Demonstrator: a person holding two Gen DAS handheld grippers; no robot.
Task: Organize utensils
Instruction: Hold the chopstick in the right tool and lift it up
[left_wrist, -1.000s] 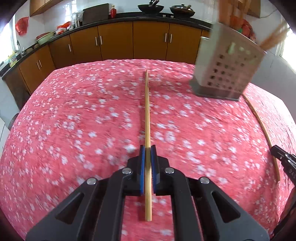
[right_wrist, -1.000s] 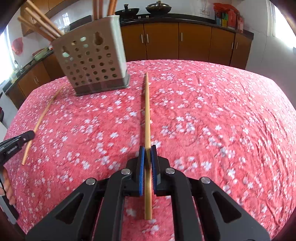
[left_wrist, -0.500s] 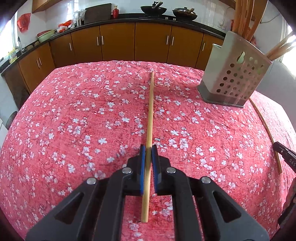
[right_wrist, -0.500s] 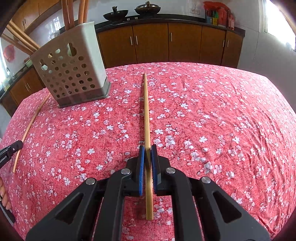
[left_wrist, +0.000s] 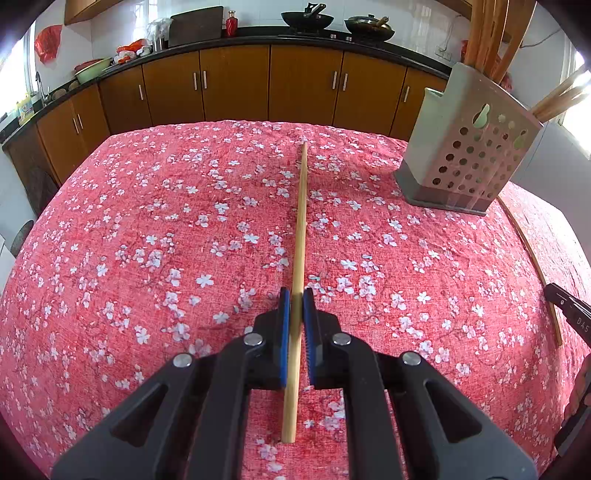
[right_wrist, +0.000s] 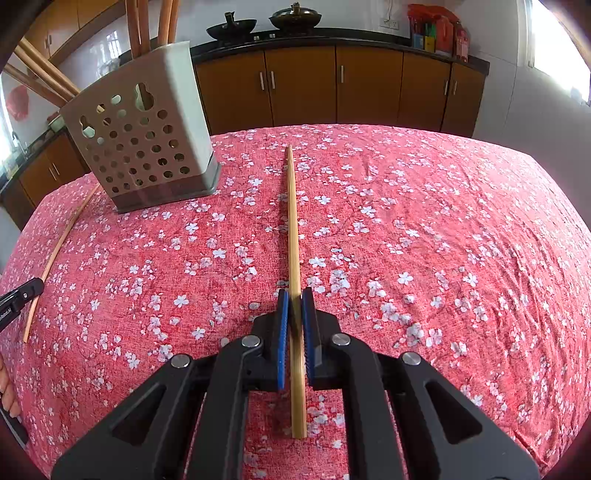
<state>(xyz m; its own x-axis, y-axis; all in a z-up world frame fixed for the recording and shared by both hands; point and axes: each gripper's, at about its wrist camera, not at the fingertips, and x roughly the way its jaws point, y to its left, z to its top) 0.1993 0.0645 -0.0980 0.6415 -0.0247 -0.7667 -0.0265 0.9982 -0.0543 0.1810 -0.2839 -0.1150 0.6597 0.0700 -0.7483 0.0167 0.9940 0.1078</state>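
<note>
In the left wrist view, the left gripper (left_wrist: 294, 295) is pinched on a wooden chopstick (left_wrist: 300, 236) between its blue pads; the stick runs forward over the red floral tablecloth (left_wrist: 147, 240), and whether its far tip touches the cloth cannot be told. At the right stands a perforated grey utensil holder (left_wrist: 469, 155) with more chopsticks in it, their upper ends cut off by the frame. A loose chopstick (left_wrist: 535, 266) lies on the cloth by the holder's right side, its far end hidden behind the holder. The right gripper (left_wrist: 569, 314) shows only as a black sliver at the right edge.

In the right wrist view, the right gripper (right_wrist: 293, 295) is clamped on its own wooden chopstick (right_wrist: 293, 229), pointing ahead over the cloth. The holder (right_wrist: 144, 129) stands at the left, its sticks again cropped at the top. The loose chopstick (right_wrist: 59, 251) lies left of it, its far end hidden behind the holder's base. The left gripper's tip (right_wrist: 20, 299) and some fingers (right_wrist: 7, 391) peek in at the left edge.
</note>
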